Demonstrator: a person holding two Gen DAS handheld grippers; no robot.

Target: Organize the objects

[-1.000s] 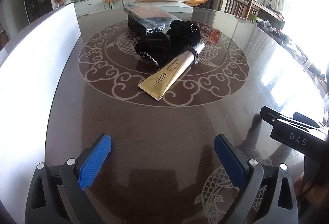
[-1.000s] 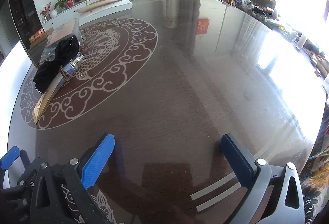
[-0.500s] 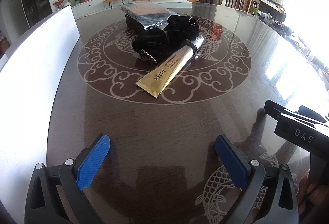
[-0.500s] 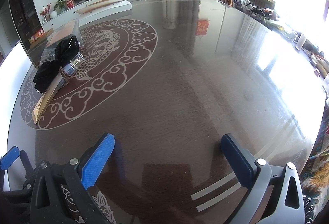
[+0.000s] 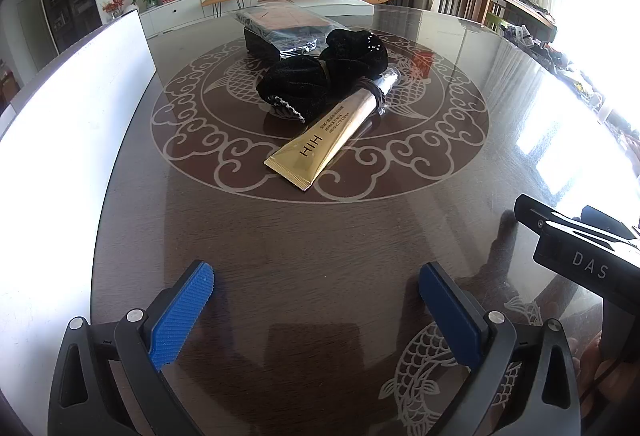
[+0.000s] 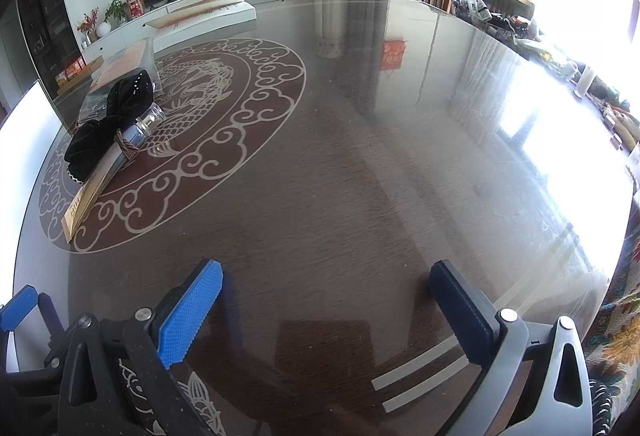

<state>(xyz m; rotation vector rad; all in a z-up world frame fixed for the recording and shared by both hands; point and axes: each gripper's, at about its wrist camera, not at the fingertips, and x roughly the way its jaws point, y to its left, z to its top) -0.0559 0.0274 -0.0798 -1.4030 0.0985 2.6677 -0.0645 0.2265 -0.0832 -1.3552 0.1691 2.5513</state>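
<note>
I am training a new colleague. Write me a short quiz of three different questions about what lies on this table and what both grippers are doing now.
1. True or false: the left gripper is shut on the gold tube.
2. Multiple choice: what touches the tube near its clear cap end?
A) a white cup
B) the black cloth
C) the right gripper
3. Fill in: behind the cloth lies a dark box wrapped in clear ____.

Key
1. False: its fingers stand wide apart, short of the tube.
2. B
3. plastic
</note>
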